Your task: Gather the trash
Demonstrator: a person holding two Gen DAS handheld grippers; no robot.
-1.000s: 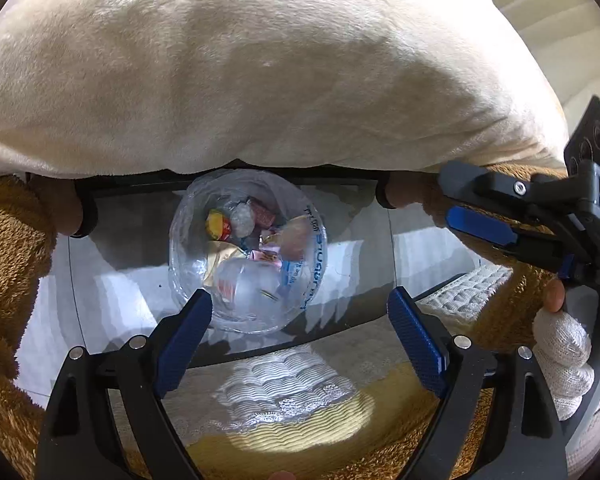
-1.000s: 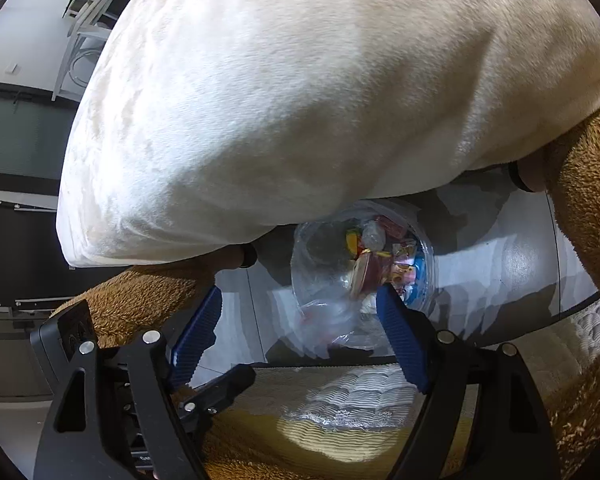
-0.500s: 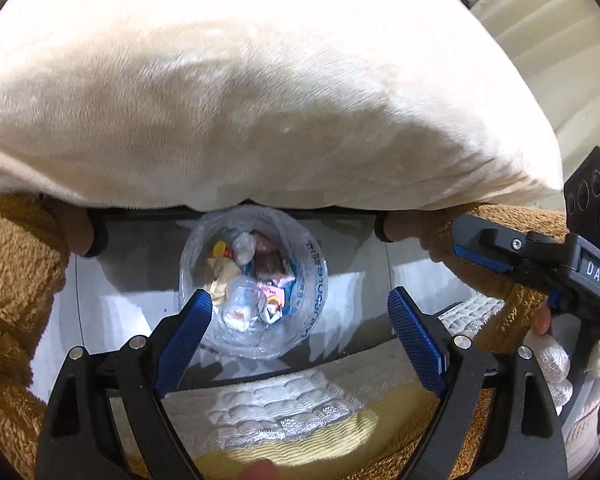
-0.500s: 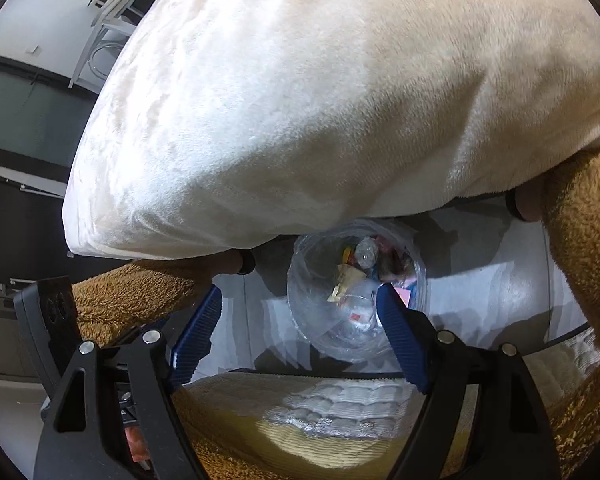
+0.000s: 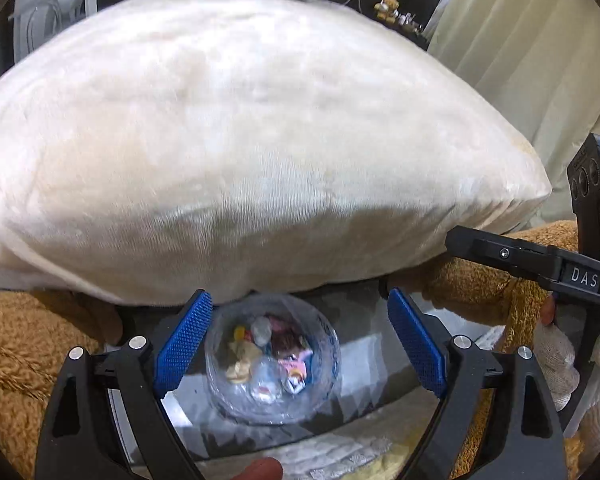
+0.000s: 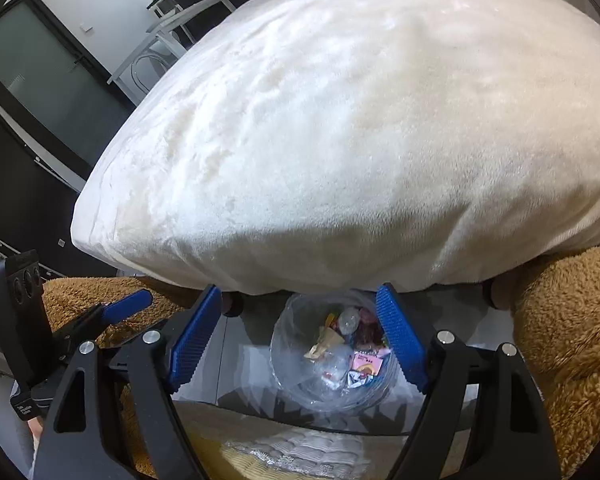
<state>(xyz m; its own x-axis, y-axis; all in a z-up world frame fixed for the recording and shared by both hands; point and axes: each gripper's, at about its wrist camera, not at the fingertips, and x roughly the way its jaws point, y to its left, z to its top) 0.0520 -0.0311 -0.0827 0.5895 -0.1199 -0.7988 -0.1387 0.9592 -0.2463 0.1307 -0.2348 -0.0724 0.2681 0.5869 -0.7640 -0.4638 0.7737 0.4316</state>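
Curtain (image 5: 540, 60) shows left view only; dark door (image 6: 32, 92) right.

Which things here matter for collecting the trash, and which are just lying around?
Job:
- trash bag, clear, with wrappers inside
- left gripper, open
- right gripper, open

Lying around:
- cream pillow
- brown blanket
- teddy bear on the far shelf
- curtain

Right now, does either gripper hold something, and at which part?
Nothing is held. The left gripper and the right gripper are both open, above the clear trash bag.
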